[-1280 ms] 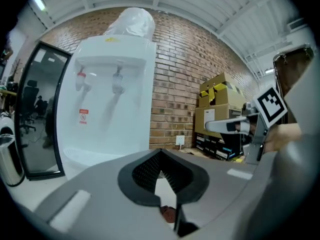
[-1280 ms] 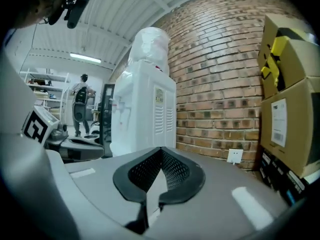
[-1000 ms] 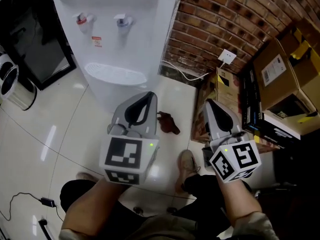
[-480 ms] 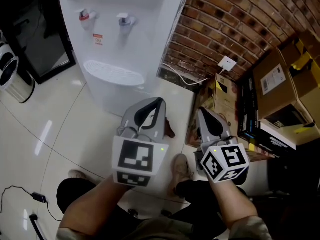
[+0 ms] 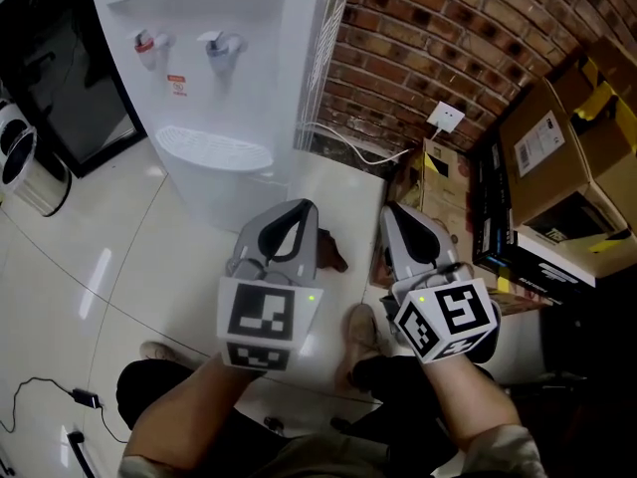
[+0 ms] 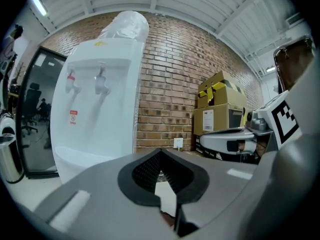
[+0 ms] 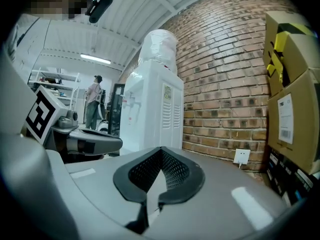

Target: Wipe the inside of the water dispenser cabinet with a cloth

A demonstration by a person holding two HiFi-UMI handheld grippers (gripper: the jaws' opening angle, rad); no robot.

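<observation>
The white water dispenser point(image 5: 214, 88) stands on the tiled floor at the upper left, with two taps and a drip tray facing me. Its cabinet door does not show from this steep angle. A dark reddish-brown cloth point(image 5: 333, 254) lies on the floor by the dispenser's base, partly hidden behind my left gripper point(image 5: 302, 208). That gripper hovers above the floor, shut and empty, pointing toward the dispenser point(image 6: 100, 109). My right gripper point(image 5: 390, 211) is beside it, also shut with nothing held. Both sets of jaws meet at their tips in the gripper views.
A brick wall point(image 5: 448, 38) runs behind, with a wall socket point(image 5: 443, 118) and a white cord. Cardboard boxes point(image 5: 567, 137) are stacked at the right. A black glass-fronted unit point(image 5: 60, 78) and a white appliance point(image 5: 15, 157) stand at the left. A cable point(image 5: 60, 391) lies on the floor.
My left gripper has drifted a little toward the right one and slightly lower. The right gripper has hardly moved. Both stayed shut, and the cloth still lies on the floor.
</observation>
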